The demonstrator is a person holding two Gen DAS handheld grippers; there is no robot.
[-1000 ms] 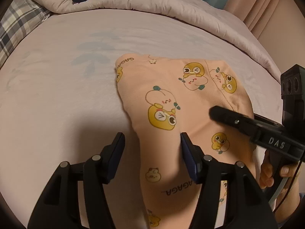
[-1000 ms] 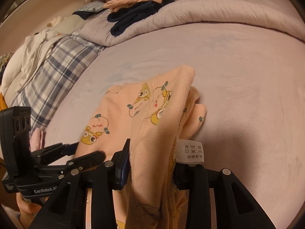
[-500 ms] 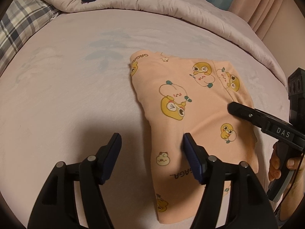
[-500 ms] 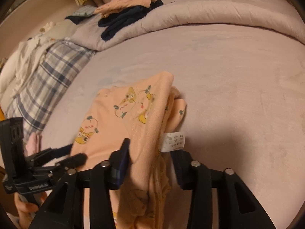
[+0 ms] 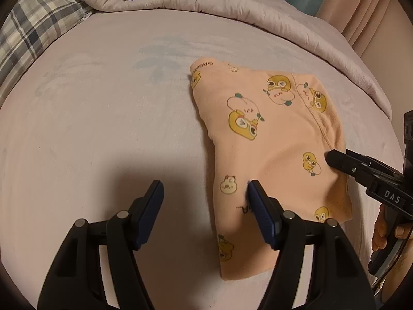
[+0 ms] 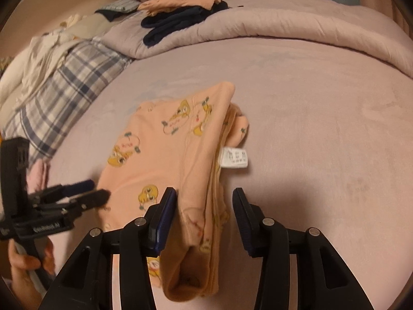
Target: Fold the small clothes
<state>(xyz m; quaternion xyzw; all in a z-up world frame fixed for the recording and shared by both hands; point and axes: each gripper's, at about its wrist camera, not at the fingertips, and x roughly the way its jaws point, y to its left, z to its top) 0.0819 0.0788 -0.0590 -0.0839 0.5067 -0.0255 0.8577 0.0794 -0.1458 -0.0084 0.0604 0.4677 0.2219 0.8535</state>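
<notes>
Left claw [image 5: 205, 190]: released, jaws spread, nothing pinched; its right pad sits at the left edge of the folded peach garment [image 5: 271, 139], left pad over bare bed sheet [image 5: 103, 108]. Garment lies flat on the bed, mid-sheet, duck print up, folded at least 1 time. Right claw [image 6: 204, 197]: jaws have just been opening, now released; the garment's thick folded edge sits between the pads but neither presses it. Care label [image 6: 235, 157] sticks out on the right side. Risk, my read: the right-hand layers look stacked unevenly, so with no grip they could spring open or slide. Dragging either claw out sideways could snag fabric and undo the fold.
</notes>
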